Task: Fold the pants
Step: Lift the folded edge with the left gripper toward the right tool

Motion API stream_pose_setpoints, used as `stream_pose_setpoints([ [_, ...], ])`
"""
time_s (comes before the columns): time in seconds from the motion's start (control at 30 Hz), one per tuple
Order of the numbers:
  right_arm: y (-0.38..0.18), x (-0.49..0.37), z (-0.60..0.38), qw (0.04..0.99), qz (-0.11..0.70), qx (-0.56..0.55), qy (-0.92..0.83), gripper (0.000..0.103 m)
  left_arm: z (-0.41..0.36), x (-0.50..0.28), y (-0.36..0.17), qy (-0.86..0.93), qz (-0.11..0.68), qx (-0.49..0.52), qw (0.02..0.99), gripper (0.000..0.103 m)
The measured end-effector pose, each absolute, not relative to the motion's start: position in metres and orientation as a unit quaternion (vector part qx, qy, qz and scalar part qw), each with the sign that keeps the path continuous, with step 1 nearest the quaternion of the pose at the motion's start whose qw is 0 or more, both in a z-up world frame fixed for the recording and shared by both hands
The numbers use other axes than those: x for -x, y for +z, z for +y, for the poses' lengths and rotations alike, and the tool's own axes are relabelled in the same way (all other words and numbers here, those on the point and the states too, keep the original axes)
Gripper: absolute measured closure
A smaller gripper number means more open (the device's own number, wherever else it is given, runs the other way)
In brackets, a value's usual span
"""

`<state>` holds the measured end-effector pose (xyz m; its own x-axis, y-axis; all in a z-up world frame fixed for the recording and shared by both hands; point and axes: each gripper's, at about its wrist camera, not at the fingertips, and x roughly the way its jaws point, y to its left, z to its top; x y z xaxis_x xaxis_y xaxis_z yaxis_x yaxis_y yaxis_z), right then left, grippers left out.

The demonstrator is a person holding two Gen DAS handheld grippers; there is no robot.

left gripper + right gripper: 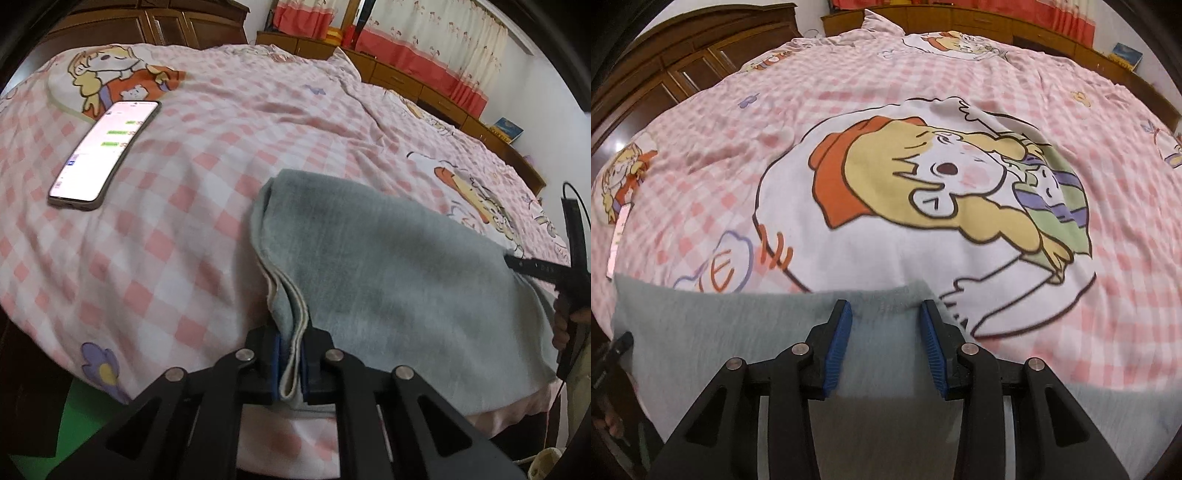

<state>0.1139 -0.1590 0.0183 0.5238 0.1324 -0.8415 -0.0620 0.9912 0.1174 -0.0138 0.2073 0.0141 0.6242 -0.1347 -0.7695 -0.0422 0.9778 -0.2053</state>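
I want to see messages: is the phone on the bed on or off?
On. The phone lies face up on the checked bedcover, its screen lit with a chat.

The words on the phone [105,149] screen are too small to read. The near end of the pants [388,258] goes under the left hand-held gripper [290,363] and out of sight. In the right wrist view, the pants [713,332] look blurry and run off the bottom edge.

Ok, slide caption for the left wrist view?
Left gripper shut on the folded grey pants on a pink checked bedspread.
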Motion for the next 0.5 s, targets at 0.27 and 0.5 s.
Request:
stream_pose_setpoints([
  [0.27,0.047,-0.094,-0.163,0.886,0.456,-0.057,0.057,0.063,0.212,0.003,0.007,-0.047,0.425,0.148,0.892,0.076],
  [0.5,0.077,-0.030,-0.159,0.899,0.423,-0.044,0.101,0.063,0.211,0.009,0.020,-0.054,0.414,0.129,0.899,0.096],
])
